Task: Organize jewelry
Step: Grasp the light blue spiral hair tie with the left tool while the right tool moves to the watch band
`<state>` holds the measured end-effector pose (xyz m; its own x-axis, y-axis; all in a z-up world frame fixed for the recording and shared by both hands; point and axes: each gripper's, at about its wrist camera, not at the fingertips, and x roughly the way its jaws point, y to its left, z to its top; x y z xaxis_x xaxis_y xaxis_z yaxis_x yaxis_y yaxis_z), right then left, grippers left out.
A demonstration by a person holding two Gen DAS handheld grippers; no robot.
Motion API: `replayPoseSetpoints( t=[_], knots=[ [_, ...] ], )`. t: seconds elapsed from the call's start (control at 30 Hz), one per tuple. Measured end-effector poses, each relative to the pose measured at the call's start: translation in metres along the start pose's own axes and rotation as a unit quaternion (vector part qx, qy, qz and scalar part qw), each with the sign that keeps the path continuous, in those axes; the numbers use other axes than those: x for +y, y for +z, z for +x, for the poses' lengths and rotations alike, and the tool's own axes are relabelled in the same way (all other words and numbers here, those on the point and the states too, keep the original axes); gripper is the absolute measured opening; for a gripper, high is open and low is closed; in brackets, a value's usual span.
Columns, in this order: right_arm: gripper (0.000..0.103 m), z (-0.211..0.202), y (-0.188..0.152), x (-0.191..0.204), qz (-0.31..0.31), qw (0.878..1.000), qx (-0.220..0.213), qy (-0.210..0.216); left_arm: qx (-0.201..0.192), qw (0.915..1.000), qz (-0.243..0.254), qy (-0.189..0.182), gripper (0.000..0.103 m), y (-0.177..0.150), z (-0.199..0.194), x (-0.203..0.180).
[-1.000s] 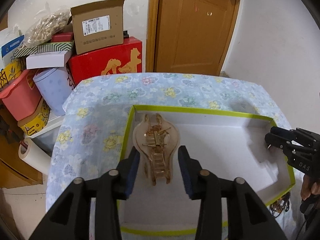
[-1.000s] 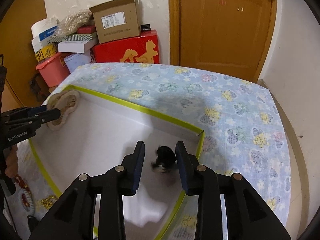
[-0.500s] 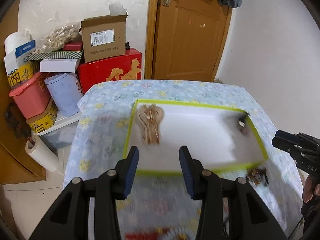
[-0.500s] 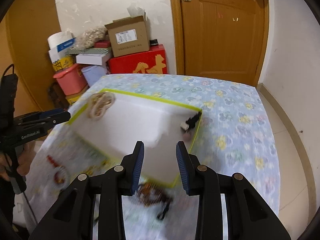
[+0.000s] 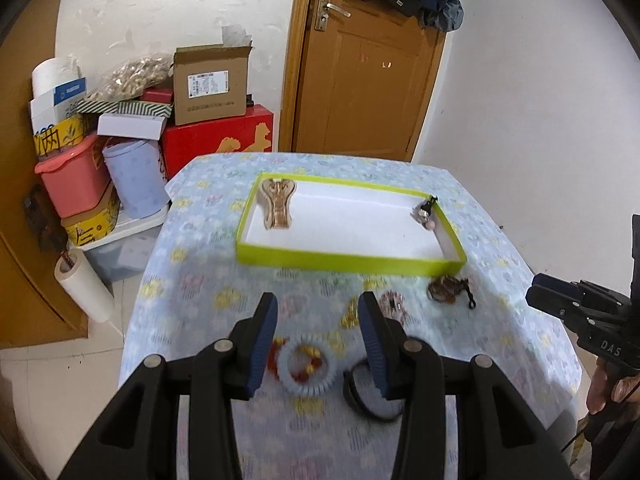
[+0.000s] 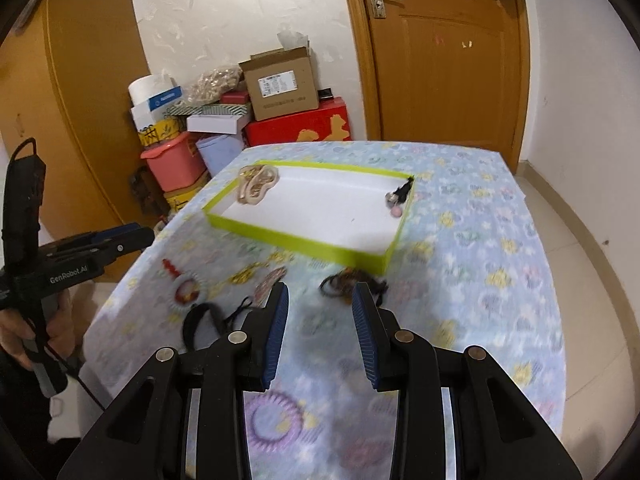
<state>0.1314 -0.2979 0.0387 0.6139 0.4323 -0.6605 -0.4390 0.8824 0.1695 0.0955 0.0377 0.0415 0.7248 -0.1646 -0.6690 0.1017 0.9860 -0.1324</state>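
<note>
hovering over scattered jewelry (image 5: 449,290), both claws gape empty.

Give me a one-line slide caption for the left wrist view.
Open left hand-held gripper above loose jewelry on the floral tablecloth; green-rimmed tray holds two pieces.
</note>
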Motion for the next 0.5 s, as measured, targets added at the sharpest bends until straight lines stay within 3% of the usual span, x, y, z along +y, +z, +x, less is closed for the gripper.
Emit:
replayPoseSetpoints(
  t=[0.5],
  knots=[
    [0.034, -0.001, -0.027, 0.013, 0.001, 0.999, 0.03, 0.019, 0.02, 0.9996, -0.02, 0.009, 0.044, -0.04, -0.005, 0.01]
  ],
)
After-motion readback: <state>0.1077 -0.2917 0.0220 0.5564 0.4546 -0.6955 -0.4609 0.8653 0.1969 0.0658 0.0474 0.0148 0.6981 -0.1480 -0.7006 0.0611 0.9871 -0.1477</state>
